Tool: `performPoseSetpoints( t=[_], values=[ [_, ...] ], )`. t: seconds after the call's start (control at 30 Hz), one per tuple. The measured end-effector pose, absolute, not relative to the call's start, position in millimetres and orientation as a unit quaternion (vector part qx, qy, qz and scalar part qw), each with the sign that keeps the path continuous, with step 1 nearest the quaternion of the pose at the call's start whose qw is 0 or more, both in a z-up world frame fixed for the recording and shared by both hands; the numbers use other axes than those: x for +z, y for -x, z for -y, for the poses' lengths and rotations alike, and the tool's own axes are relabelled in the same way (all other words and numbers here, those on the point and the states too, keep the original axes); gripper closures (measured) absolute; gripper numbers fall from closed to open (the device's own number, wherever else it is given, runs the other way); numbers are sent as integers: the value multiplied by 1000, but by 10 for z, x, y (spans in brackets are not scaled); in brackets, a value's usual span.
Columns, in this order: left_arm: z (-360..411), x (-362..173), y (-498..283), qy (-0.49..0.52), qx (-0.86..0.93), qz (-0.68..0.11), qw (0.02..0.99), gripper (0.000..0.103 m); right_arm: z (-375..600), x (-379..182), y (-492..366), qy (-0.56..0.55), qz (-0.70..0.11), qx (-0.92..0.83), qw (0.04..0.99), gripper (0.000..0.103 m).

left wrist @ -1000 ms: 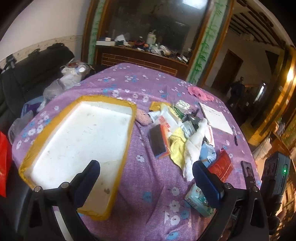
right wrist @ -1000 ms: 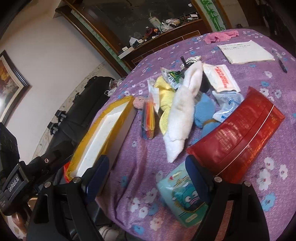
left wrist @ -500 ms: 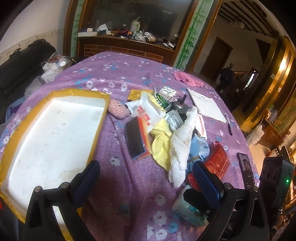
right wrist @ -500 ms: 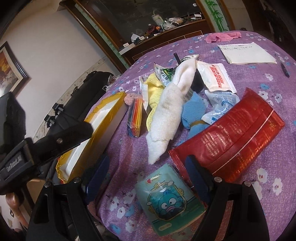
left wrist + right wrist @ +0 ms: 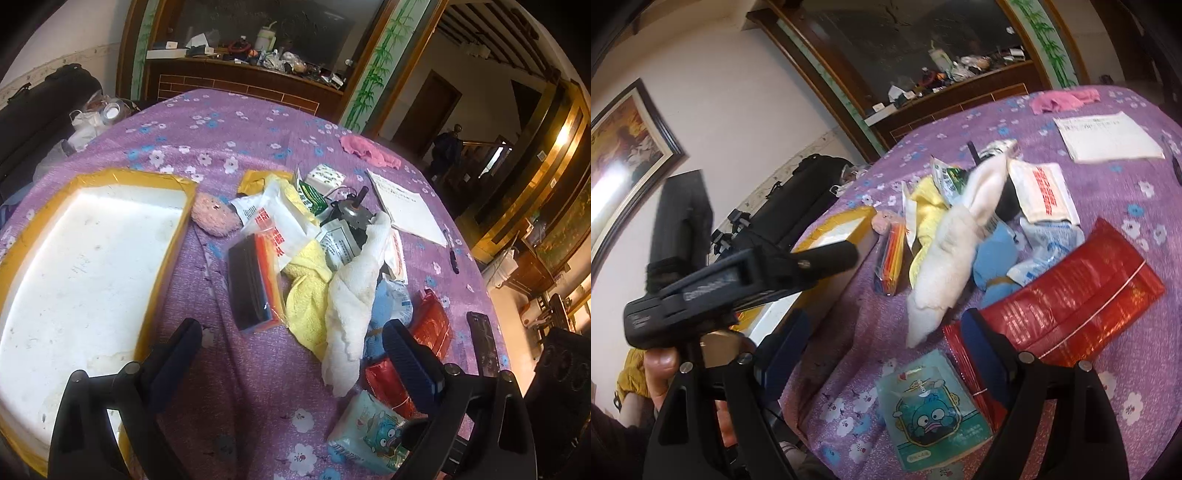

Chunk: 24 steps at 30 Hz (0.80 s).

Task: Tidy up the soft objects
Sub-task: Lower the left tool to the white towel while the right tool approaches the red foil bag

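The white towel (image 5: 354,299) lies draped over the heap at the middle of the worktop (image 5: 221,125), a yellow cloth (image 5: 306,291) and a blue cloth (image 5: 993,254) under it, a pink plush (image 5: 216,218) beside the one white tray (image 5: 85,273) at the left edge. Within the last second both cameras have closed on the heap, so picking looks about to start. The left hand-held gripper (image 5: 291,354) and right hand-held gripper (image 5: 882,339) are both spread wide, holding nothing.
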State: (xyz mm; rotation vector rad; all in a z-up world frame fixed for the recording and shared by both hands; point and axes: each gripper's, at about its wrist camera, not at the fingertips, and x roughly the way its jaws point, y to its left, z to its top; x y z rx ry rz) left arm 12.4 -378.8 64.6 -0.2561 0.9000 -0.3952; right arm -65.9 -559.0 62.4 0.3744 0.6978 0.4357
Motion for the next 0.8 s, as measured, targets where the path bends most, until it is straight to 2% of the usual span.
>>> performPoseSetpoints(
  t=[0.53,0.8],
  values=[
    [3783,583,-198,120,-185,-445,868,4,5647,723,635,-175,-325,206,906,19],
    [3742,602,-127,118,-196,-443,867,9,5645,721,712,-180,-327,209,904,19]
  ],
)
